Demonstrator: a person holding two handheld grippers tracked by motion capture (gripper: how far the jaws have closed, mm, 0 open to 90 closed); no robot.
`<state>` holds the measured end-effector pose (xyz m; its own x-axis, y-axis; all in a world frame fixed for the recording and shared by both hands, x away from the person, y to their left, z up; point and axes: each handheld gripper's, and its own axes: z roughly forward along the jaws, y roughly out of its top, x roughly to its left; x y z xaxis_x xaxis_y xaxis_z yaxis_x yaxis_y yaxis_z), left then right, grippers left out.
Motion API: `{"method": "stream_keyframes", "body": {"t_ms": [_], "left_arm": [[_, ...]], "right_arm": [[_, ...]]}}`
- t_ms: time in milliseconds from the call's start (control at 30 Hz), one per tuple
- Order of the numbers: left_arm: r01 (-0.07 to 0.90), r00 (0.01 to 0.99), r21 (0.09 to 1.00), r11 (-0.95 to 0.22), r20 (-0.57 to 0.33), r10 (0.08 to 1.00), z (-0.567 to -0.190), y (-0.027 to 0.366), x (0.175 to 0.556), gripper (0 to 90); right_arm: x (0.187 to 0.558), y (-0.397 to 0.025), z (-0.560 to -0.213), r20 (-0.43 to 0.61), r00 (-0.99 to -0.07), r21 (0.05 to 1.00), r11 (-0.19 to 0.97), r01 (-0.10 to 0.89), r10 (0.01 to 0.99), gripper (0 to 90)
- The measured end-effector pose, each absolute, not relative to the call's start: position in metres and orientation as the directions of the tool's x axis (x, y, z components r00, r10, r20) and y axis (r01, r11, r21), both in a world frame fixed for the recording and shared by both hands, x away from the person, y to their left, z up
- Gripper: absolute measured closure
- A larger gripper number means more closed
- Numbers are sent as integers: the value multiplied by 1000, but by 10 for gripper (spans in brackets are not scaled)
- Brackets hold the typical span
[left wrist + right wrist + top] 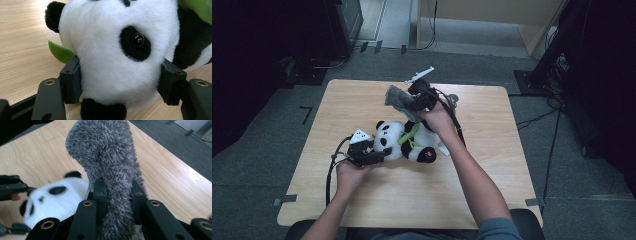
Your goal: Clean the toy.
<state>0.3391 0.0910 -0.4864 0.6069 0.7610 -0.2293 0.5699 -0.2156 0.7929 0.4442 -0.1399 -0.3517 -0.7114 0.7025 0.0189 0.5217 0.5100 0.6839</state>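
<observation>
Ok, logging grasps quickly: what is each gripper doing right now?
Left gripper: closed on the panda's head.
Right gripper: closed on the grey fuzzy cloth, lifted above the table.

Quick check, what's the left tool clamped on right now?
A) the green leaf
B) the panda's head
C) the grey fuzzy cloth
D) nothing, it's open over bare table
B: in the left gripper view the left tool has its two jaws pressed against either side of the plush panda's white head, while the grey fuzzy cloth sits pinched in the right tool.
</observation>
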Motion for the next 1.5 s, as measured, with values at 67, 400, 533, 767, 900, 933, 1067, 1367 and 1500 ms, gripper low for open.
{"method": "stream_keyframes", "body": {"t_ms": [67,400,533,767,900,933,1067,1367,1500], "left_arm": [[569,606,794,-212,-232,761,-487,91,339,323],[572,605,795,-203,-241,759,-487,91,340,321],[576,602,792,-202,-244,760,-487,91,340,319],[590,593,784,-193,-260,762,-487,91,341,309],[594,591,781,-193,-261,763,-487,91,342,315],[595,592,779,-199,-257,764,-486,91,342,315],[599,587,778,-191,-264,766,-486,91,342,319],[597,590,779,-193,-263,764,-487,91,343,319],[597,591,780,-190,-267,761,-487,92,343,316]], "right_arm": [[445,-127,-353,22,-723,682,519,516,691,735],[446,-77,-385,64,-774,646,565,513,630,724],[445,-67,-397,74,-785,618,589,521,616,722],[441,-70,-408,86,-784,627,578,522,615,717],[440,-81,-407,59,-779,629,583,514,624,716],[439,-90,-407,62,-771,634,572,521,634,716],[437,-111,-404,53,-754,640,558,529,655,722],[435,-138,-394,-15,-742,643,575,506,670,722],[437,-158,-389,-20,-713,645,554,526,701,722]]}}
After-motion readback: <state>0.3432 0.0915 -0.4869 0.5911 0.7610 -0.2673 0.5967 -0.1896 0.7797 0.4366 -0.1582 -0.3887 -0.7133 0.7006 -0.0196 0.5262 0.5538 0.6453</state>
